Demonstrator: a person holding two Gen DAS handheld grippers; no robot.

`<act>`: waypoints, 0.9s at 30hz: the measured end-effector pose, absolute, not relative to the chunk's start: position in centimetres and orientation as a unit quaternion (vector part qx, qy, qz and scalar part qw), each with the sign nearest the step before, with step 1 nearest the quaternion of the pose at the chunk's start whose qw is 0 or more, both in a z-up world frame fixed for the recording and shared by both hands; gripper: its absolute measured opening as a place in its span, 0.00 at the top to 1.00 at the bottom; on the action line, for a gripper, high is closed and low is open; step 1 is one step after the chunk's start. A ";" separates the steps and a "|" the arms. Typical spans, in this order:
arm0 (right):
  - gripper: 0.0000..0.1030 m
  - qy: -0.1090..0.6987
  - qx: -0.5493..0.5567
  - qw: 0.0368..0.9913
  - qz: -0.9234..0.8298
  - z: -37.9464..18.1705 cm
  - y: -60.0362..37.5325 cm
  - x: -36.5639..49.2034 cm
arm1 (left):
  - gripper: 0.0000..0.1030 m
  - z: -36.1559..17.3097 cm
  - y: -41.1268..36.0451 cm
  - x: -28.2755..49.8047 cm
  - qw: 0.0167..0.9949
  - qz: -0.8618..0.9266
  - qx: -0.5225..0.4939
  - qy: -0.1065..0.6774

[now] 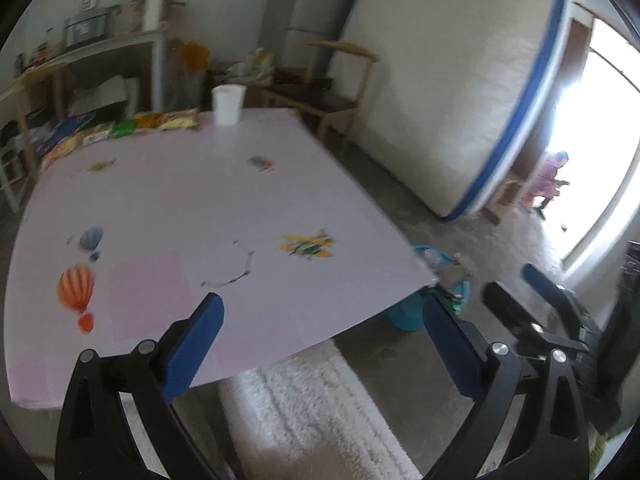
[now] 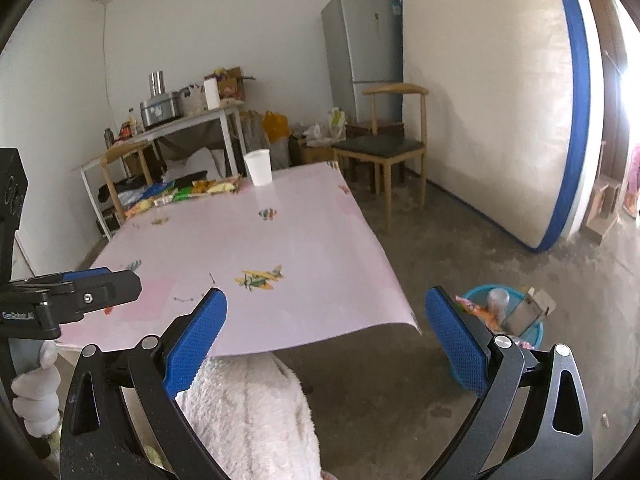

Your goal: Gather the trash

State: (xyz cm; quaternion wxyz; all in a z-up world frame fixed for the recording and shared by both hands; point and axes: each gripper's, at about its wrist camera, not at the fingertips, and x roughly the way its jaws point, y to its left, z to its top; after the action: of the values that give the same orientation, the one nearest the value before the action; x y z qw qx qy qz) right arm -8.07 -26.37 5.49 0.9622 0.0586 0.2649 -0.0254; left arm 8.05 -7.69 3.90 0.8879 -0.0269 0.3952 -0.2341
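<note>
A white paper cup (image 2: 259,167) stands at the far edge of the pink table (image 2: 256,240); it also shows in the left wrist view (image 1: 228,105). Snack wrappers (image 2: 188,194) lie in a row at the table's far left edge, also in the left wrist view (image 1: 132,126). A blue bin (image 2: 516,324) holding trash sits on the floor right of the table, partly hidden in the left wrist view (image 1: 432,280). My left gripper (image 1: 324,320) is open and empty over the table's near edge. My right gripper (image 2: 326,320) is open and empty near the table's front right corner.
A white fluffy seat (image 2: 248,412) sits under the table's near edge. A wooden chair (image 2: 384,148), a fridge (image 2: 360,52) and a mattress (image 2: 492,92) leaning on the wall stand behind. A cluttered white shelf table (image 2: 172,128) is at the back left.
</note>
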 end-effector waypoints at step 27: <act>0.07 0.278 0.027 0.960 -0.029 5.1 -26.5 -7.8 | 0.06 3.2 -6.4 8.0 0.905 -0.114 -0.015 0.409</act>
State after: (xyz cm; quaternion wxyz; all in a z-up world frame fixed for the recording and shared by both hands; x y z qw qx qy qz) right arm -7.84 -26.55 5.13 0.9597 0.0271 0.2783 -0.0295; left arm 7.99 -6.43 3.20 0.9052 -0.0147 0.4093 -0.1136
